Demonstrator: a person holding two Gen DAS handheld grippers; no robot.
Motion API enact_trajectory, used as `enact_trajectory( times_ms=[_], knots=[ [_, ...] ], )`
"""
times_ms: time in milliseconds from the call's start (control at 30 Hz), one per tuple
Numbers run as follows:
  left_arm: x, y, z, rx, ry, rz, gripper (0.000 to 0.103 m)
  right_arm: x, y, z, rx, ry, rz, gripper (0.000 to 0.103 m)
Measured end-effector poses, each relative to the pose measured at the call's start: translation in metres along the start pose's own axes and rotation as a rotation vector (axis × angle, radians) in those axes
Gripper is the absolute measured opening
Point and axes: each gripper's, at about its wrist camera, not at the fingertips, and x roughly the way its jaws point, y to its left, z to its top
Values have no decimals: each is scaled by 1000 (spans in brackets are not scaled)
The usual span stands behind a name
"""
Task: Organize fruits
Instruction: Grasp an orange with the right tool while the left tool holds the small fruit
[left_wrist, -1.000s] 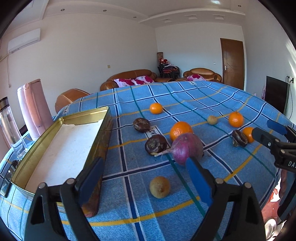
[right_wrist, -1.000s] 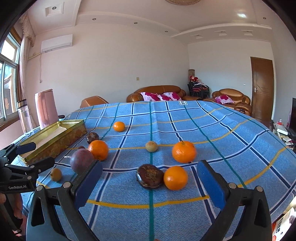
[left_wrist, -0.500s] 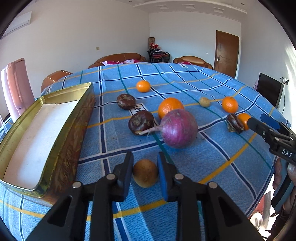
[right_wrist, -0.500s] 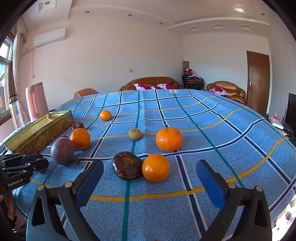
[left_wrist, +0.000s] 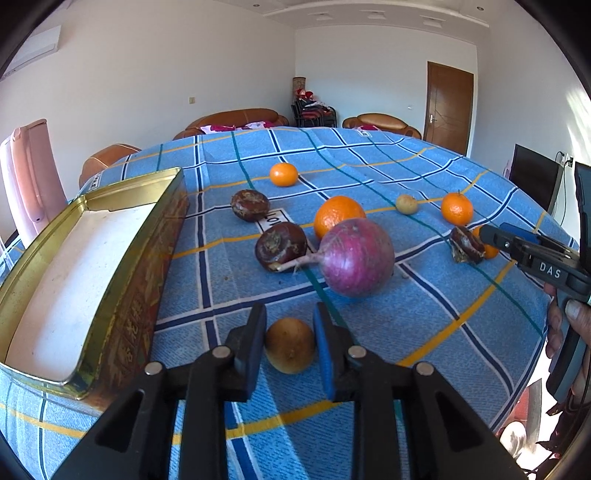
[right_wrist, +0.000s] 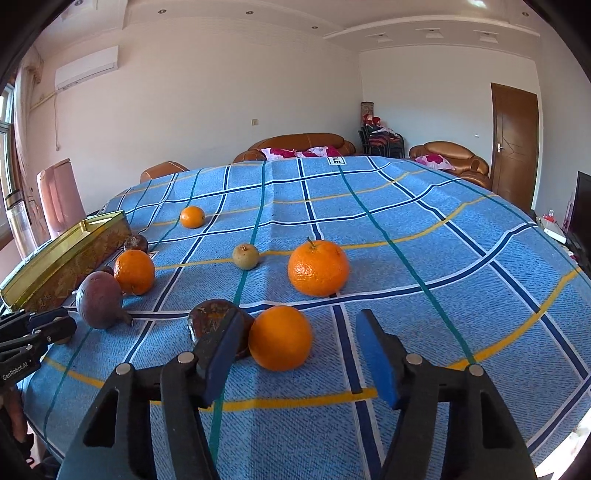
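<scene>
Clamped on a small brown fruit (left_wrist: 290, 345) at bottom centre, left gripper (left_wrist: 290, 349); right gripper (right_wrist: 299, 354) jaws, just closing, stand apart around an orange (right_wrist: 279, 338).

Pink kettle (right_wrist: 59, 197) left, brown sofa (right_wrist: 299, 144) behind, wooden door (right_wrist: 513, 140) right, air conditioner (right_wrist: 86, 67) high.

Scattered fruits (right_wrist: 317, 267) on tablecloth (right_wrist: 443, 258)
</scene>
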Motion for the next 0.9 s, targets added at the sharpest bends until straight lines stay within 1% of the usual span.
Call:
enact_trajectory(
  times_ms=[67,100,167,233,400,633,900],
  knots=[
    [0,0,0,-1,-1,0,28,4,-2,1,0,15,5,55],
    [0,0,0,-1,-2,-1,28,5,-3,1,2,25,12,52],
    [-1,0,1,-1,-8,-1,28,10,-4,0,9,56,34,40],
    [-2,0,1,1,-16,0,28,12,-5,-3,14,68,48,38],
    [-7,1,2,5,-40,8,28,8,0,-5,-14,49,54,38],
    [-12,2,3,5,-66,27,28,-4,7,-2,-38,-13,42,38],
    [-22,5,5,3,-120,60,28,-16,19,1,-68,-59,52,38]
  ],
)
